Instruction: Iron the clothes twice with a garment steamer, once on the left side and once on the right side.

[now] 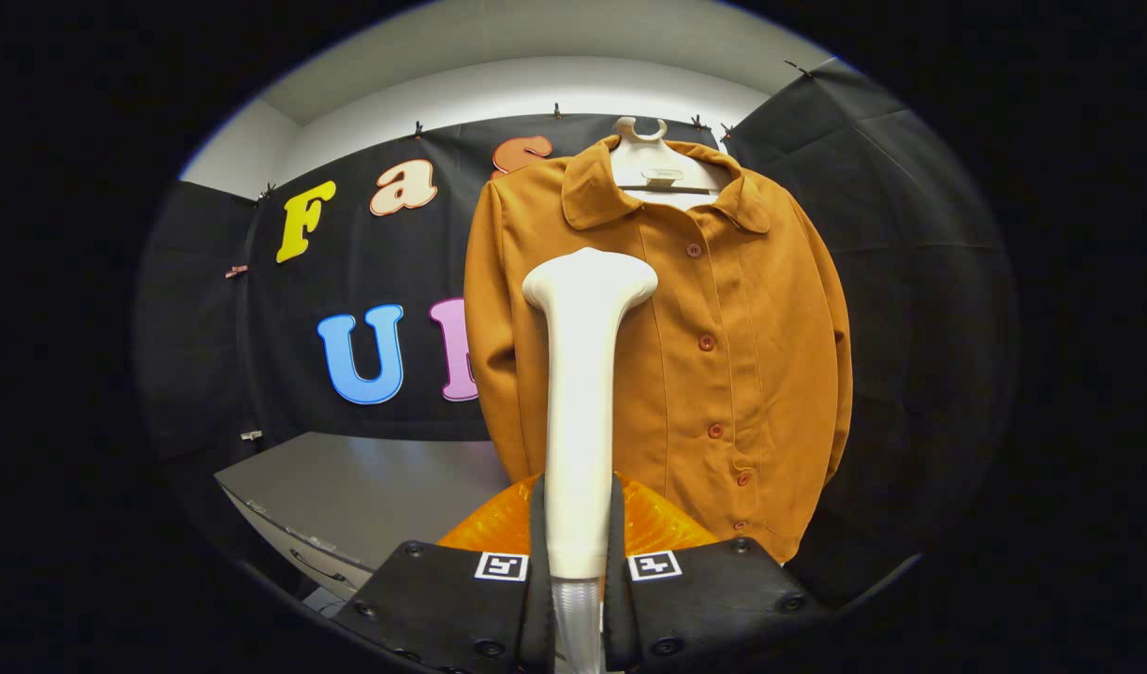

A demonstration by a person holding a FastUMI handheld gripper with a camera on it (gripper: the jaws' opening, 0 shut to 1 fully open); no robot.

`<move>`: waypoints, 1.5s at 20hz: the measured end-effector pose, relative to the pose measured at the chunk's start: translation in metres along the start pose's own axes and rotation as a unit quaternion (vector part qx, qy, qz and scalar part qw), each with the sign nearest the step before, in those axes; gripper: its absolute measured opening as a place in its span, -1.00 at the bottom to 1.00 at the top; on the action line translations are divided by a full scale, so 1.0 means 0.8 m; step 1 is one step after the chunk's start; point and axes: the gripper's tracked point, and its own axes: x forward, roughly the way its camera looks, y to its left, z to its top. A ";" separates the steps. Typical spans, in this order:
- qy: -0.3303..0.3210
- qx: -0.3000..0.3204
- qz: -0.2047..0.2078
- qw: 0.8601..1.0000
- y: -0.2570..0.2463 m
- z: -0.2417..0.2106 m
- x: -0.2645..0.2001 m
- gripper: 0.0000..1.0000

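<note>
— Standing upright between the two fingers, what is the white object?

— A garment steamer [580, 412]. The gripper [578, 543] is clenched on its handle, one finger pressing each side of the shaft, with the steamer's flared head rising well above the fingertips. A clear tube [575, 627] runs down from the handle's base, between the fingers.

— And the clothing?

— An orange-brown jacket [713, 346] hangs on a white hanger [650, 164] straight beyond the steamer, in front of the booth's black cloth wall. It is buttoned down the front, collar folded flat, both sleeves hanging at its sides. The steamer's head overlaps the half of the jacket toward the table, level with the upper chest, below the collar.

— Is the head touching the fabric?

— That cannot be told from this view; the head faces the jacket and hides whatever gap there may be.

— Anything else in the booth?

— A grey table [348, 487] sits low beside the jacket's hem, on the side away from the button row. Just behind the fingers, at the foot of the handle, an orange ribbed surface [657, 524] shows on both sides of the shaft; what it belongs to is unclear.
</note>
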 end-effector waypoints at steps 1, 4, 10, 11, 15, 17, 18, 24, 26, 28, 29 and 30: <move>0.008 -0.001 -0.002 1.000 -0.001 -0.009 -0.001 -0.52; 0.033 0.002 -0.010 0.999 -0.006 -0.040 0.001 -0.52; 0.083 0.009 -0.024 0.996 -0.011 -0.097 -0.009 -0.51; 0.091 0.008 -0.026 0.995 -0.011 -0.106 -0.011 -0.51; 0.122 0.004 -0.039 0.992 -0.017 -0.137 -0.021 -0.51; 0.135 0.008 -0.042 0.990 -0.018 -0.149 -0.029 -0.51; 0.141 0.008 -0.043 0.989 -0.018 -0.156 -0.034 -0.52; 0.171 0.012 -0.041 0.984 -0.019 -0.192 -0.069 -0.51; 0.174 0.017 -0.038 0.984 -0.018 -0.196 -0.083 -0.51; 0.171 0.018 -0.036 0.984 -0.014 -0.189 -0.096 -0.51; 0.167 0.019 -0.034 0.985 -0.014 -0.182 -0.104 -0.51; 0.159 0.020 -0.032 0.987 -0.012 -0.171 -0.109 -0.51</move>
